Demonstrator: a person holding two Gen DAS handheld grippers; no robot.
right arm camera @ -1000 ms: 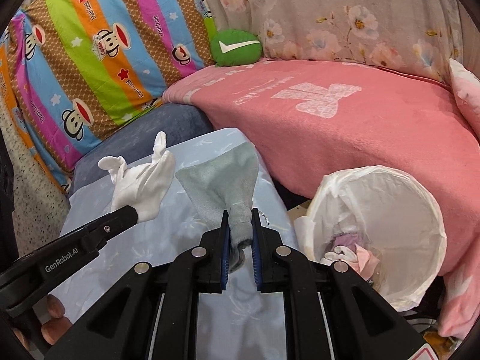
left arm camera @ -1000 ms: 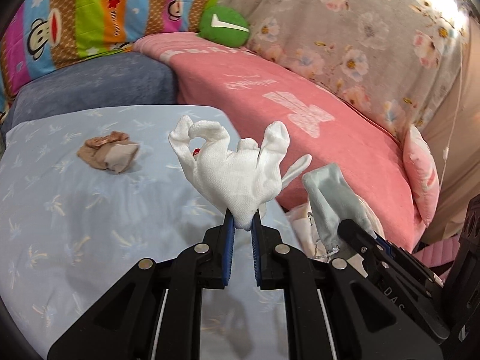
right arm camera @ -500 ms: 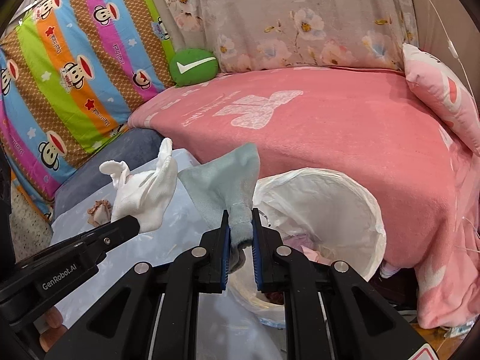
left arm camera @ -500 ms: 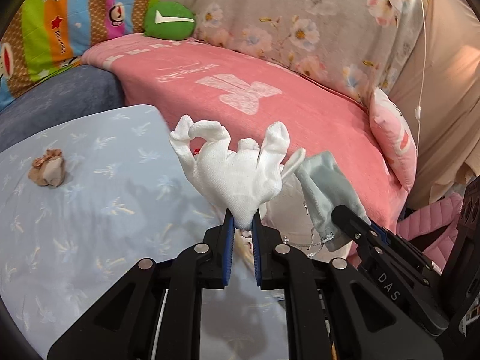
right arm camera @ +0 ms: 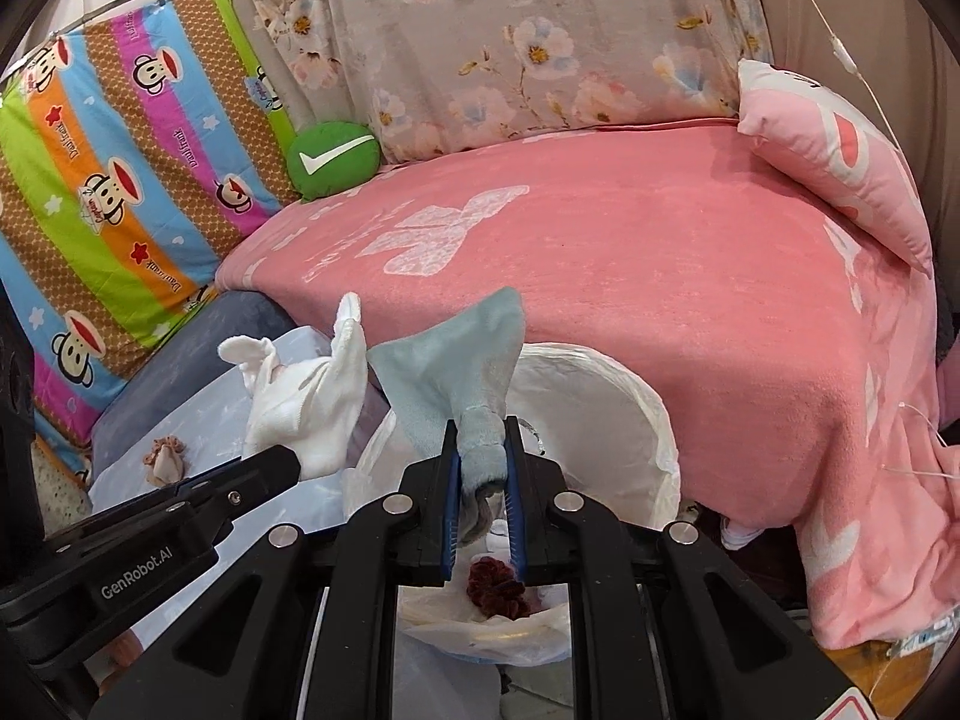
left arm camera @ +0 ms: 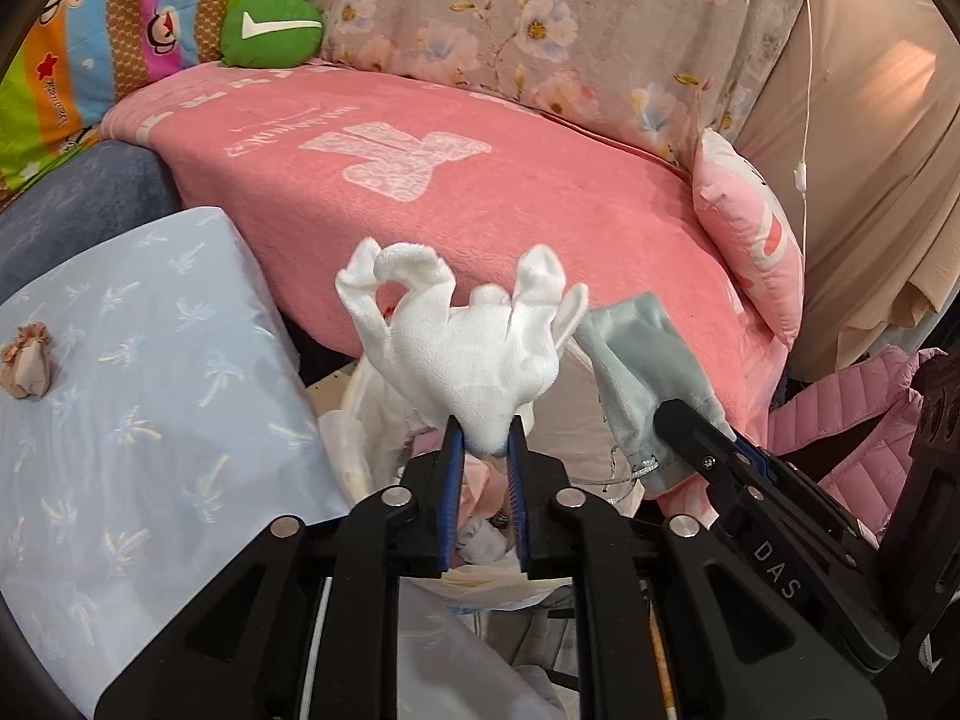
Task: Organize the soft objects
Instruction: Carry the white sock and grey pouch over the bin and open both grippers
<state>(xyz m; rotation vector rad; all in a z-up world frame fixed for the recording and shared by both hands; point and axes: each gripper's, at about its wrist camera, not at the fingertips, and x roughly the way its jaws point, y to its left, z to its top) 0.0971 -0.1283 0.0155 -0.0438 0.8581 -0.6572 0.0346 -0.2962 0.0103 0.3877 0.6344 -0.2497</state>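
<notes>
1. Pink bedding [right arm camera: 630, 276] is seen behind a white-lined bin [right arm camera: 606, 414].
2. White glove [left arm camera: 474, 348] is pinched at its cuff between the opening left gripper [left arm camera: 485, 450] jaws, fingers pointing up, above the bin.
3. Grey pouch [right arm camera: 462, 372] is clamped by the right gripper [right arm camera: 483, 450], long axis upright, flaring upward over the bin.

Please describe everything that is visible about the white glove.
The white glove is a soft knitted cotton-looking glove, clean, with its fingers curled and pointing upward. Its cuff end sits between the blue pads of the left gripper, whose jaws are opening. It hangs in the air above the white-lined basket, in front of the pink blanket. In the right wrist view it appears beside the grey-blue cloth pouch; whether the two touch cannot be told.
</notes>
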